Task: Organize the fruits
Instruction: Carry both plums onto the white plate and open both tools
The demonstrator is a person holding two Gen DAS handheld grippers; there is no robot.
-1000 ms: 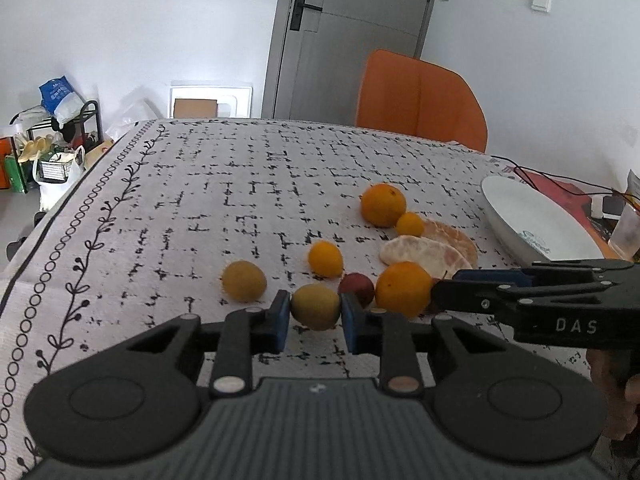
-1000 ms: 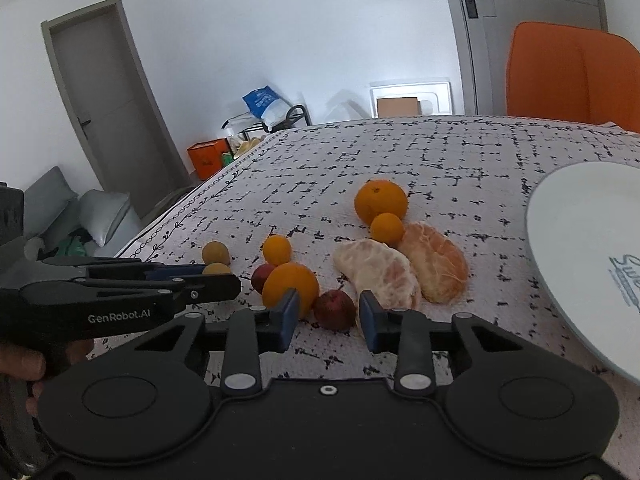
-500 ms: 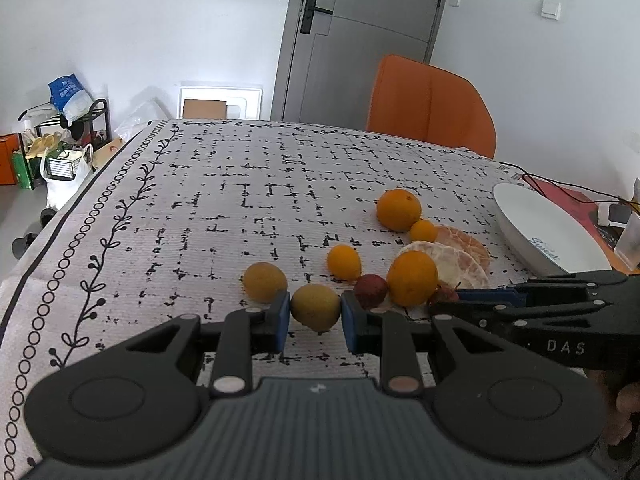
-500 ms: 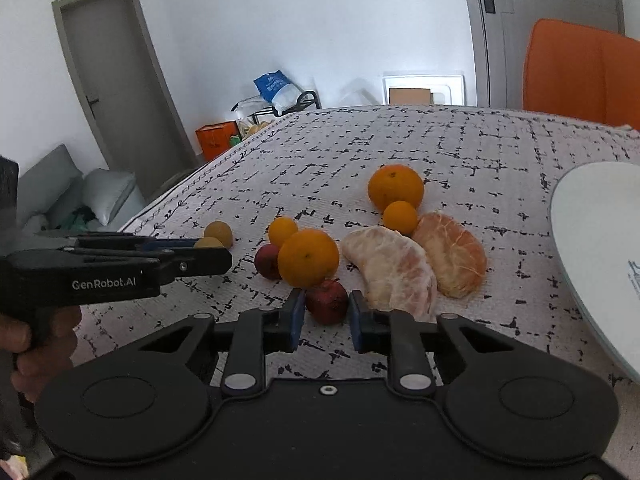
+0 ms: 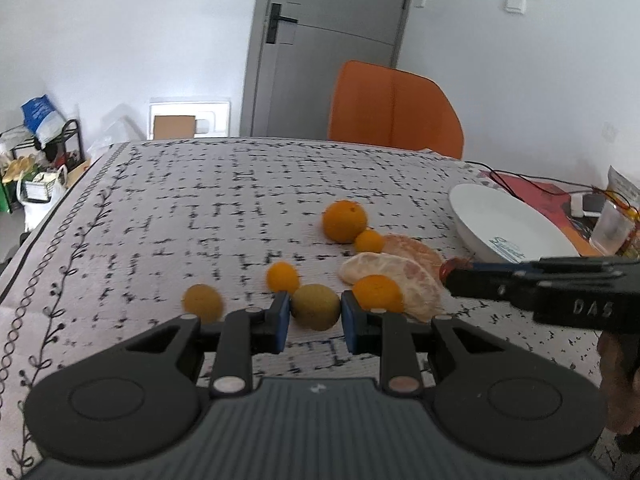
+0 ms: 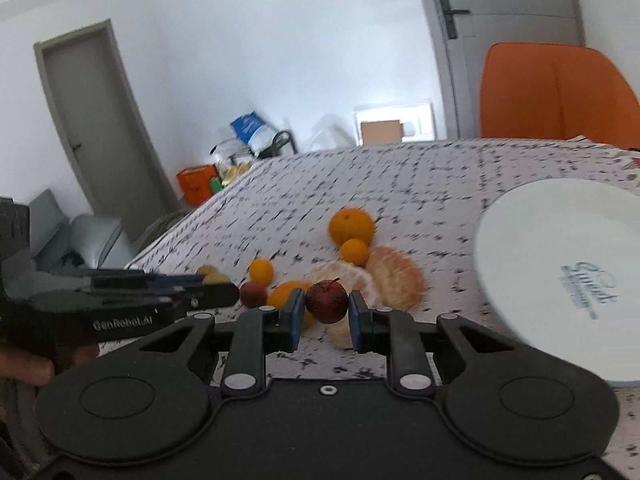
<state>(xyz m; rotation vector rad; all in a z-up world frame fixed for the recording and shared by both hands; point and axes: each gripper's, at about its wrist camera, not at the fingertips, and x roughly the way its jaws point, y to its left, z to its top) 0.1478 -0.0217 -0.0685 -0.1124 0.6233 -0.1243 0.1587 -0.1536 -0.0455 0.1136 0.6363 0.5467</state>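
Note:
My left gripper (image 5: 314,312) is shut on a green-brown kiwi (image 5: 315,306) and holds it above the patterned tablecloth (image 5: 200,216). My right gripper (image 6: 323,312) is shut on a small dark red fruit (image 6: 326,301), lifted off the cloth; it also shows in the left wrist view (image 5: 450,268). On the cloth lie a big orange (image 5: 344,221), small oranges (image 5: 369,241) (image 5: 282,276) (image 5: 377,293), a yellow-brown fruit (image 5: 202,300), two peeled citrus halves (image 5: 394,276) and another red fruit (image 6: 253,293). A white plate (image 6: 560,276) sits to the right.
An orange chair (image 5: 394,110) stands behind the table's far edge. Cables, a red mat and a clear cup (image 5: 610,228) lie past the plate at the right. Bags and a rack (image 5: 36,152) stand on the floor at the left.
My right gripper closed on the small red fruit and lifted it toward the plate side. My left gripper rose with the kiwi still held.

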